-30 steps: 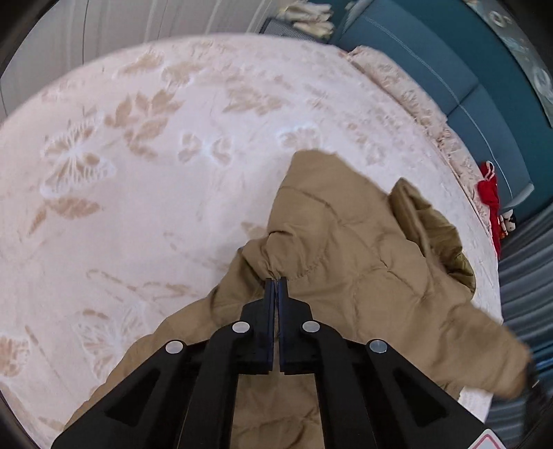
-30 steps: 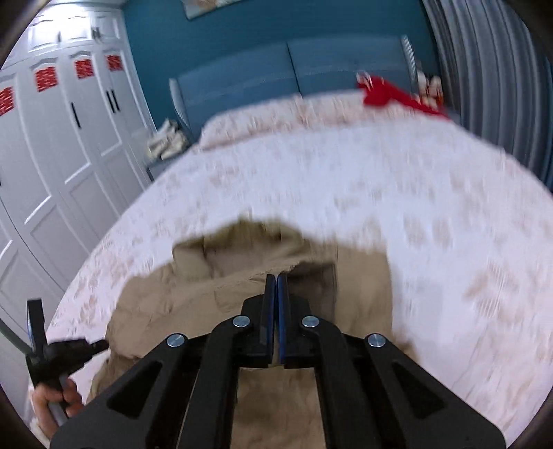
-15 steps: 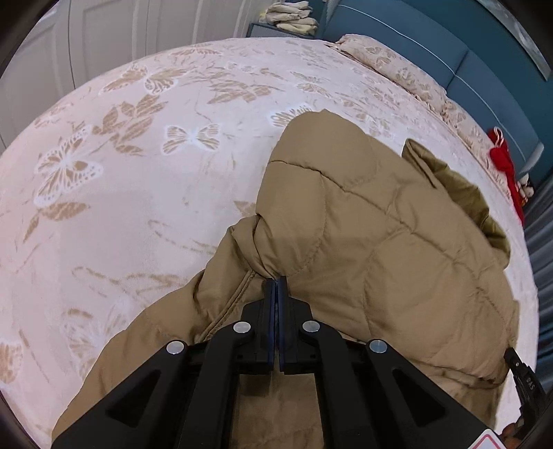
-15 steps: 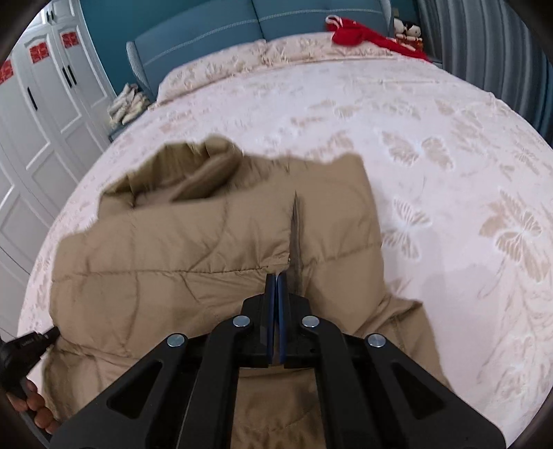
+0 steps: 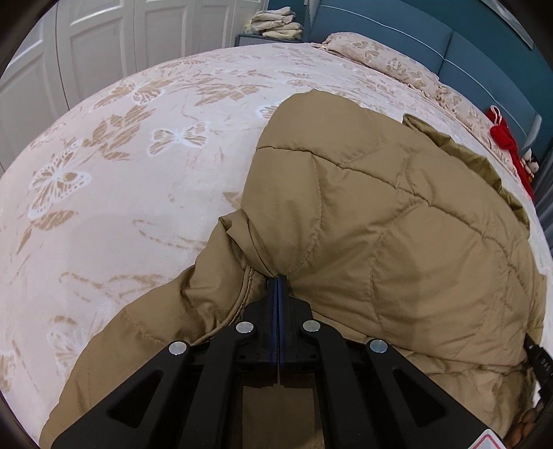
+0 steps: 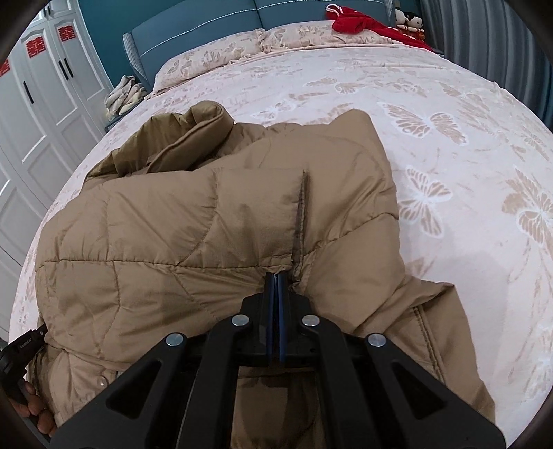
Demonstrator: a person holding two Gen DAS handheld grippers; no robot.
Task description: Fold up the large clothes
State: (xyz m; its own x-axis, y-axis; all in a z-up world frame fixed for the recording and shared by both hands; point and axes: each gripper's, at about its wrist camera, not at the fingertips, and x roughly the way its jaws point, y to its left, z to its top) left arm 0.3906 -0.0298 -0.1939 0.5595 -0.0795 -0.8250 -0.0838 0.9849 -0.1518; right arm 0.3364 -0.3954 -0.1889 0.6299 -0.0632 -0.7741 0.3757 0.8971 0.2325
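A tan quilted puffer jacket [image 5: 397, 221] lies folded over itself on the bed; it also shows in the right wrist view [image 6: 214, 221], collar at the far left. My left gripper [image 5: 278, 280] is shut on the jacket's folded edge. My right gripper [image 6: 276, 276] is shut on the jacket's hem beside the zipper line [image 6: 300, 214]. Both hold the top layer low over the lower layer. The other gripper's tip peeks in at each view's edge.
The bed [image 5: 114, 179] has a pale butterfly-print cover [image 6: 449, 145]. Blue headboard [image 6: 214, 31], pillows and a red cloth [image 6: 363, 22] lie at the far end. White wardrobe doors [image 6: 45, 93] stand to the left, and a nightstand carries folded cloth [image 5: 276, 26].
Both grippers carried the jacket's edge forward and down, folding the top half over the lower half. The jacket now lies flatter and fills more of both views.
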